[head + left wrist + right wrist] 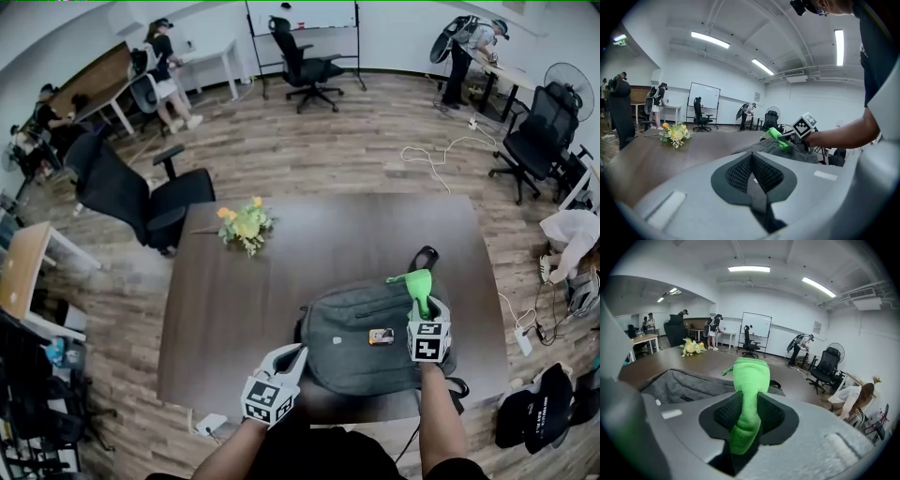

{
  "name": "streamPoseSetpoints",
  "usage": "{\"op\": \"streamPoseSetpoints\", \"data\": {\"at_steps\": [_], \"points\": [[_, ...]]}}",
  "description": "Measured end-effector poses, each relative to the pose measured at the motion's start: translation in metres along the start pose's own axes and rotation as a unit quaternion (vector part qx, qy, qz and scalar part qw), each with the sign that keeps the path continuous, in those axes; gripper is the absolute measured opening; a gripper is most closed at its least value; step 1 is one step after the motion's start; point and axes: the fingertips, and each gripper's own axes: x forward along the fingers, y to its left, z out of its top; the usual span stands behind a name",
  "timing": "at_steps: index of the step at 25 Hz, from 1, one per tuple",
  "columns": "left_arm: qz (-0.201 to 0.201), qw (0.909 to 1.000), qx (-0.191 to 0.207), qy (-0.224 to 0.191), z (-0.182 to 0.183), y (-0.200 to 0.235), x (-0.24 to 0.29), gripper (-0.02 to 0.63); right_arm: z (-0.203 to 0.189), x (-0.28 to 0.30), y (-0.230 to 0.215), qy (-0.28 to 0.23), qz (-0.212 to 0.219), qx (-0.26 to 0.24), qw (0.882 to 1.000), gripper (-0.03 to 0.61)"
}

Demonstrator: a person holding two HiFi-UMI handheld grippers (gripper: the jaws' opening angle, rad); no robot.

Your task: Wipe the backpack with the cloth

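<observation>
Right gripper (pixel 424 307) clamps the green cloth (pixel 415 280) above the far right end of the grey backpack (pixel 361 352) on the table (pixel 225 309). The backpack extends leftward. Left gripper (pixel 284 361) closed and empty, near its left edge.

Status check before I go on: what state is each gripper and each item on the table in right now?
left gripper: jaws together, nothing between them.
right gripper: shut on the cloth, over the backpack's right side.
cloth: bunched, pinched in the middle, its end sticking out past the jaws.
backpack: lying flat on the table.
flowers: lying on the table, apart from the backpack.
</observation>
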Motion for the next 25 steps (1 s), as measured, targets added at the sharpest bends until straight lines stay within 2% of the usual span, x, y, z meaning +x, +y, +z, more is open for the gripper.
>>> {"op": "streamPoseSetpoints", "data": {"at_steps": [6, 12, 17, 21, 25], "points": [[0.011, 0.9999, -0.009, 0.000, -0.004, 0.008, -0.007, 0.018, 0.006, -0.018, 0.074, -0.012, 0.067, -0.018, 0.998, 0.103], [0.021, 0.9996, -0.017, 0.007, -0.010, 0.013, -0.012, 0.018, 0.002, -0.028, 0.154, -0.010, 0.135, -0.071, 0.988, 0.103], [0.031, 0.9993, -0.019, 0.008, -0.012, 0.018, -0.020, 0.018, 0.003, -0.034, 0.214, -0.008, 0.204, -0.046, 0.978, 0.101], [0.045, 0.9988, -0.019, 0.008, -0.013, 0.029, -0.026, 0.018, 0.003, -0.032, 0.245, 0.005, 0.227, -0.037, 0.973, 0.101], [0.057, 0.9981, -0.021, 0.010, -0.015, 0.037, -0.033, 0.018, -0.005, -0.032, 0.265, 0.027, 0.237, -0.054, 0.970, 0.101]]}}
